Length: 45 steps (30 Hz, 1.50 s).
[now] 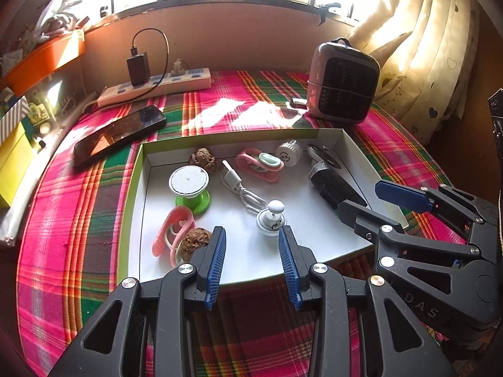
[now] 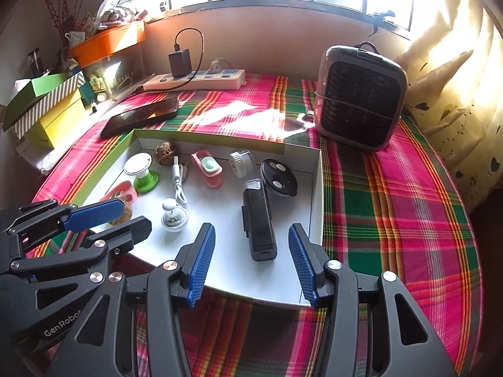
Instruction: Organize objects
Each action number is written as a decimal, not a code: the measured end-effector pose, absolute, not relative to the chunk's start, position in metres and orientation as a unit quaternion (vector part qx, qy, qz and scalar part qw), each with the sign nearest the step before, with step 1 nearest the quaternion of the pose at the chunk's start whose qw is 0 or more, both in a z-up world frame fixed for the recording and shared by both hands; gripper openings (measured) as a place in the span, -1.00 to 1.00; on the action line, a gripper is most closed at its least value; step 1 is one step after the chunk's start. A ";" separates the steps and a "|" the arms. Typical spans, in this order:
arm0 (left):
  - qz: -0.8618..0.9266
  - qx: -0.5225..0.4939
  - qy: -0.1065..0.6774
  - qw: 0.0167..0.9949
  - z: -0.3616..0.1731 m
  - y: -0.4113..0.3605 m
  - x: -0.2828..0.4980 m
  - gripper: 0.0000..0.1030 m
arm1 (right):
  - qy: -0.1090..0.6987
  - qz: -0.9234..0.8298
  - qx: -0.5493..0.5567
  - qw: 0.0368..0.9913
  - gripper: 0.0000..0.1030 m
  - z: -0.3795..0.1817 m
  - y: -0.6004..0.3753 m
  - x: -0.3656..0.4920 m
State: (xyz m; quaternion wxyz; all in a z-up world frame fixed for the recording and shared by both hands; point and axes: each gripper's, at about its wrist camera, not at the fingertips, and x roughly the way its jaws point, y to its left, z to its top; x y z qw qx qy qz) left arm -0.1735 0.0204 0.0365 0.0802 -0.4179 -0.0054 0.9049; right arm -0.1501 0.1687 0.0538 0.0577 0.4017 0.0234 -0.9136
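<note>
A shallow white box with a green rim [image 1: 138, 188] lies on the plaid cloth. It holds a green-and-white spool [image 1: 190, 188], two walnuts [image 1: 202, 158], two pink clips [image 1: 171, 232], a white cable [image 1: 239, 185], a white knob [image 1: 271, 220], a white cap [image 1: 287, 154] and a black device [image 2: 257, 223]. My left gripper [image 1: 251, 235] hovers open over the box's near edge, and the knob sits just beyond its tips. My right gripper [image 2: 251, 229] is open too. The black device's near end shows between its pads with a gap on each side.
A phone [image 1: 119, 135] and a power strip [image 1: 157, 86] lie behind the box to the left. A small fan heater [image 2: 358, 100] stands at the back right by the curtain. Stacked boxes [image 2: 47, 106] and an orange tray [image 2: 107, 42] line the left wall.
</note>
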 end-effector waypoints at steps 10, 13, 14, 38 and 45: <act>0.911 -0.407 -0.018 0.068 0.042 0.011 -0.149 -0.36 | 0.021 -0.922 0.383 0.048 0.06 0.063 0.162 -0.126; 0.914 -0.402 -0.011 0.055 0.044 0.010 -0.141 -0.36 | 0.017 -0.922 0.383 0.044 0.06 0.063 0.162 -0.119; 0.915 -0.400 -0.008 0.055 0.044 0.010 -0.138 -0.36 | 0.015 -0.922 0.383 0.045 0.06 0.063 0.162 -0.116; 0.899 -0.439 -0.008 0.012 0.007 -0.004 -0.099 -0.35 | 0.014 -0.902 0.431 0.029 0.10 0.022 0.159 -0.082; 0.903 -0.430 -0.002 0.005 0.006 -0.001 -0.097 -0.35 | 0.012 -0.898 0.439 0.017 0.20 0.017 0.164 -0.078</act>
